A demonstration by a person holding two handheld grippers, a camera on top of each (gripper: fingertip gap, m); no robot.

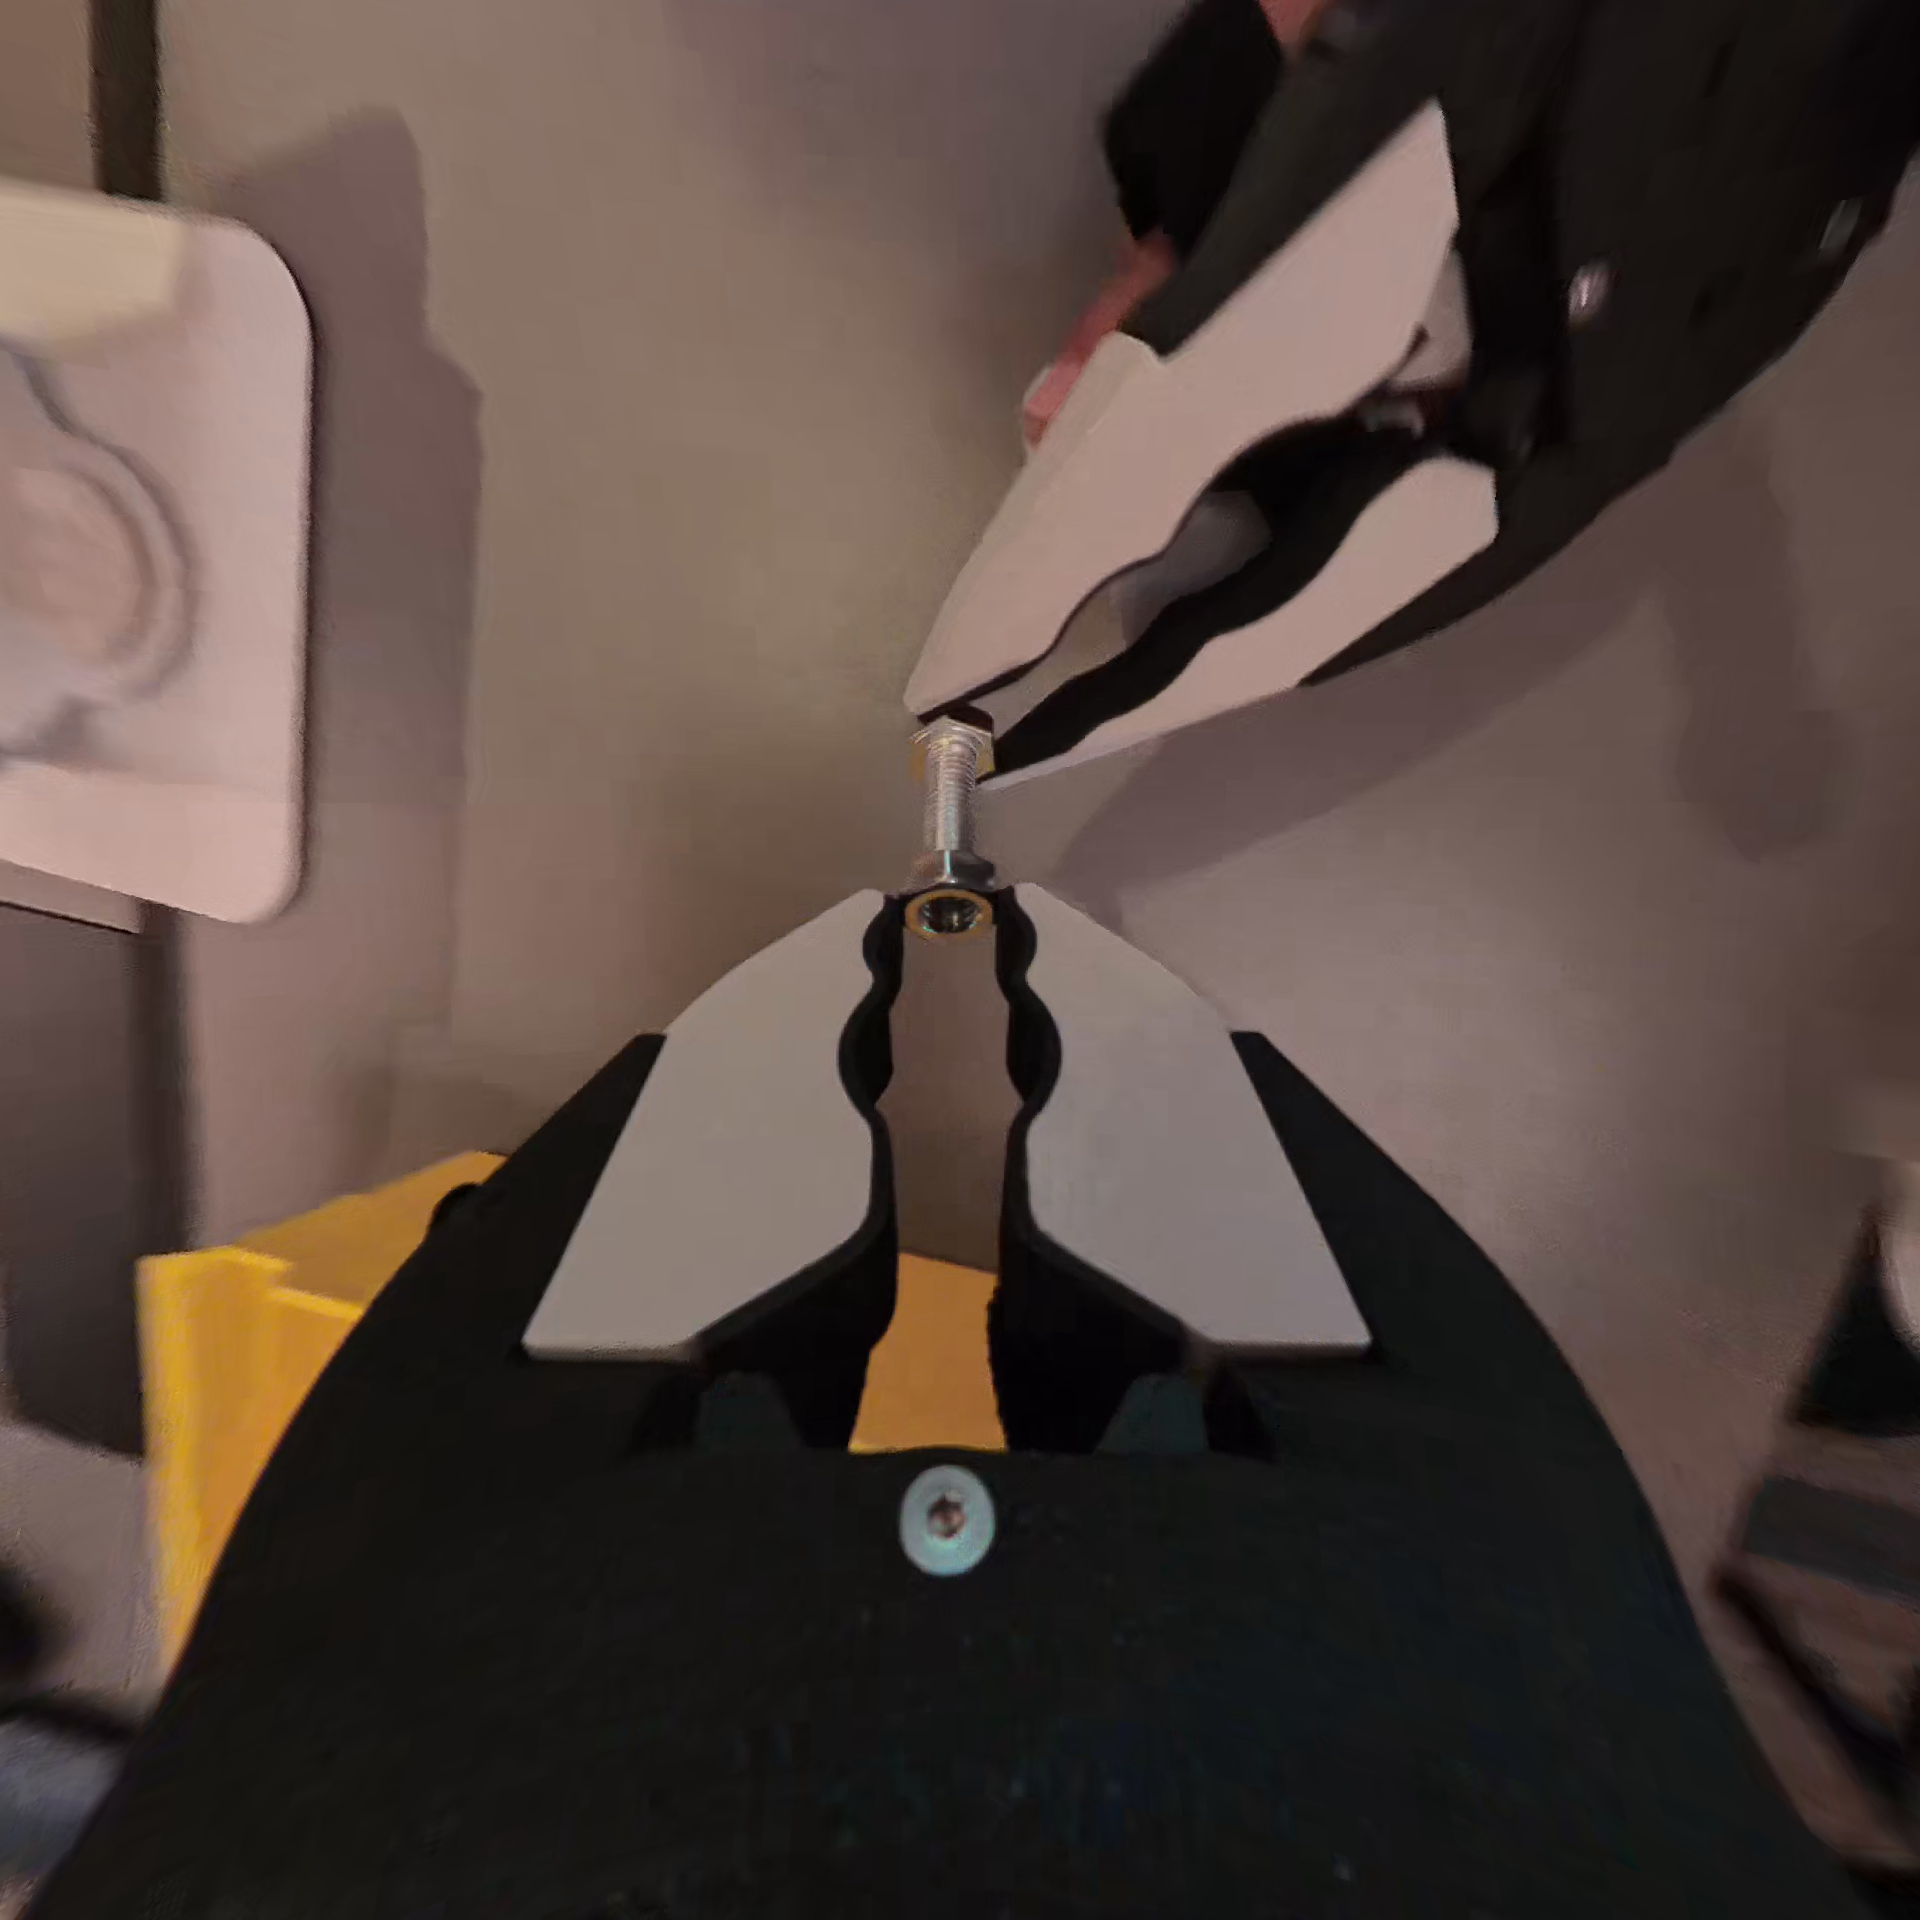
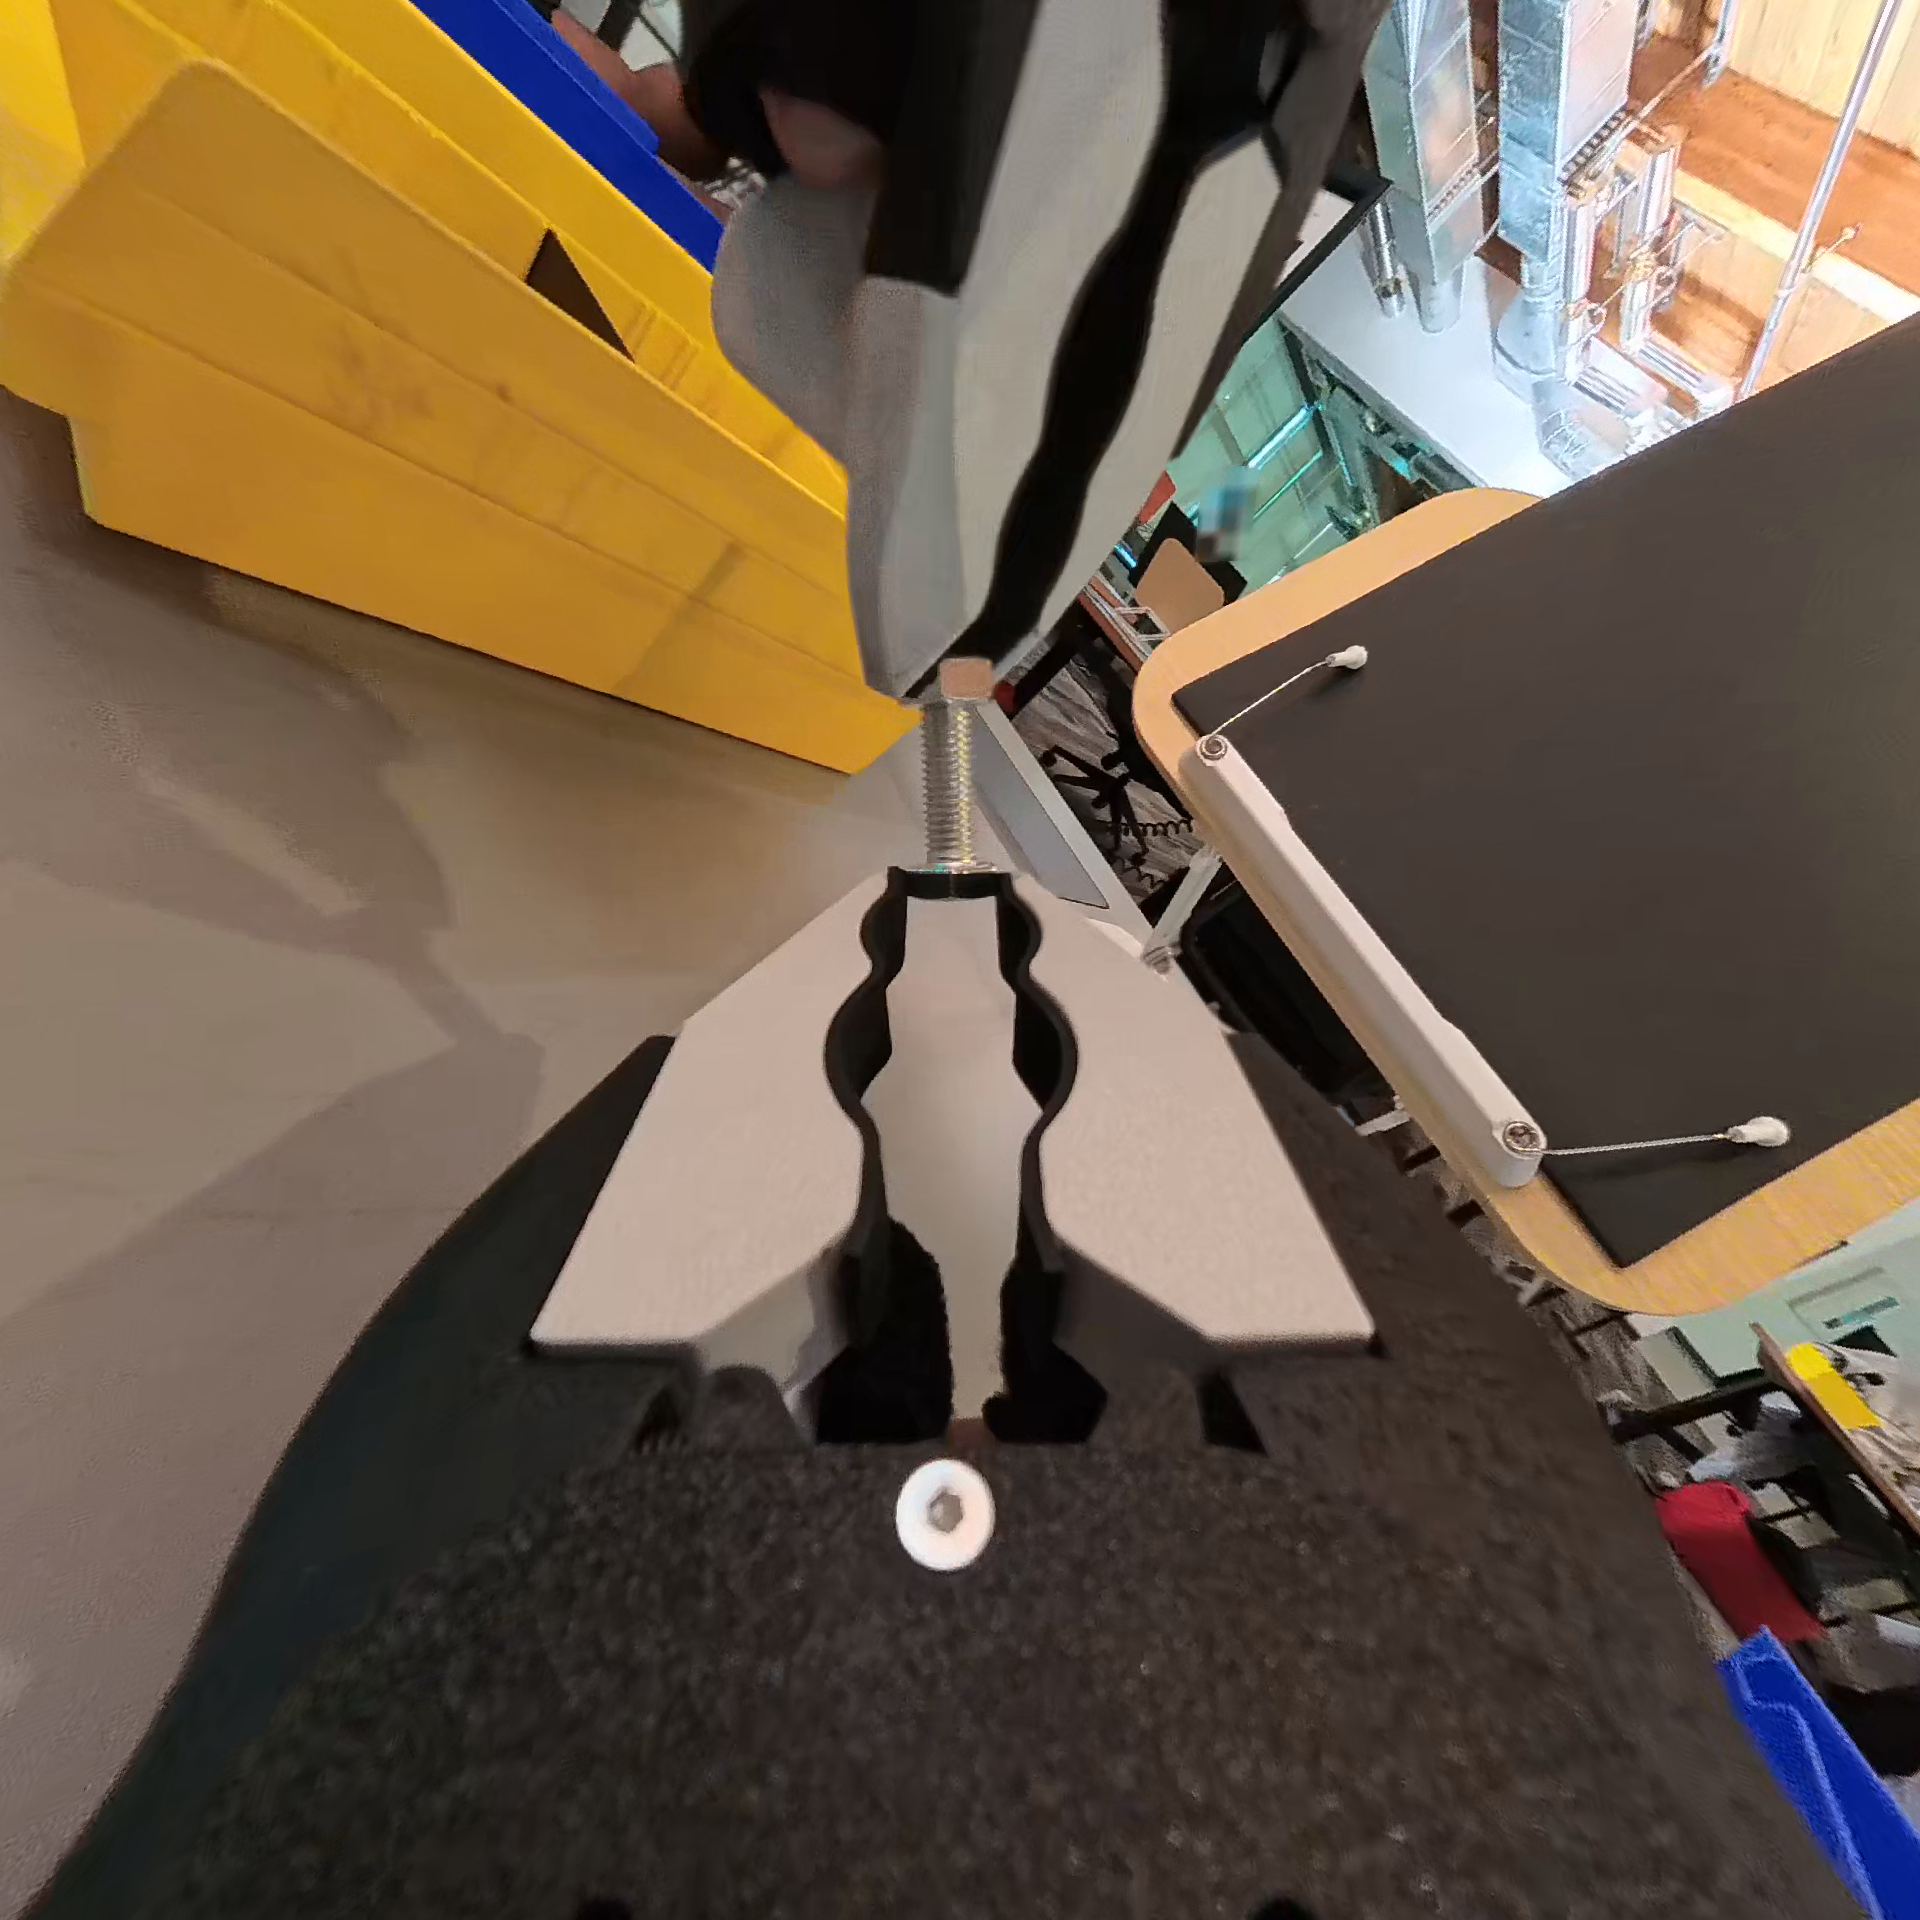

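Tongs: the left tongs (image 1: 948, 904) and the right tongs (image 2: 951, 883) meet tip to tip above the table, each closed on one end of the same bolt, and the black pads of both press on metal.
Left tongs: they grip a hollow hex piece, by its look a nut (image 1: 948, 914), right at the fingertips. Its open hole faces back along the fingers.
Right tongs: they come in from the far right in the left wrist view, tilted down, and pinch the bolt's other end, a flat head. A hand (image 1: 1081, 353) shows behind them.
Table: a grey-brown top (image 2: 208, 935) lies under both tongs and carries their shadows.
Bins: stacked yellow bins (image 2: 416, 416) stand on the table, far left in the right wrist view, well behind the bolt.
Board: a black board (image 2: 1558, 831) with a pale wood rim is to the right, off the table edge. A white bar (image 2: 1361, 966) is screwed across it.
Plate: a white rounded plate (image 1: 135, 571), blurred, is at the left of the left wrist view, well apart from the tongs.
Bolt: a silver threaded bolt (image 1: 948, 805) spans the short gap between the two pairs of tips, in line with the left fingers. It is held clear of the table with its shank bare between the tips.
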